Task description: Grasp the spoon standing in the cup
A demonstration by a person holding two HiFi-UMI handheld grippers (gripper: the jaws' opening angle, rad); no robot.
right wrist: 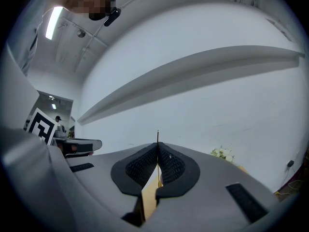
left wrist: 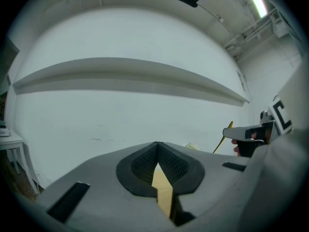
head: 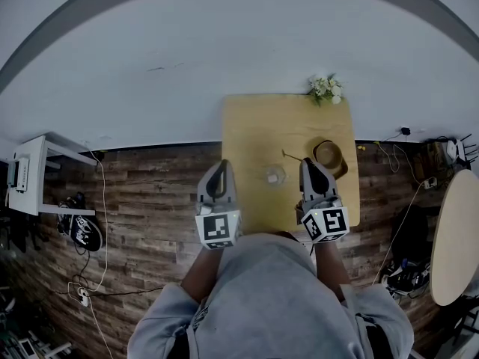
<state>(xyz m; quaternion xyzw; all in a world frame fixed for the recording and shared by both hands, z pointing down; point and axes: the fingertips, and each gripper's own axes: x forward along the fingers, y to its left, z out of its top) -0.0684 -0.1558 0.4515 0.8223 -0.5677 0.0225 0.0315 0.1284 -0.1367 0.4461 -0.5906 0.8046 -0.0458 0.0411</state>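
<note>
A clear glass cup (head: 275,175) stands on the small wooden table (head: 254,126), between my two grippers. My right gripper (head: 307,163) is shut on a thin gold spoon (head: 292,156), which sticks out to the left of its tips, above the table and clear of the cup. In the right gripper view the spoon's handle (right wrist: 158,136) pokes up from between the closed pads of the right gripper (right wrist: 158,148). The left gripper view shows the spoon (left wrist: 226,135) slanting from the right gripper (left wrist: 244,134). My left gripper (head: 222,166) (left wrist: 157,148) hovers at the table's left edge, shut and empty.
A brown bowl (head: 329,155) sits on the table just right of the right gripper. A bunch of white flowers (head: 326,87) stands at the far right corner. A white wall lies beyond the table; a white shelf (head: 30,172) and cables are on the wood floor.
</note>
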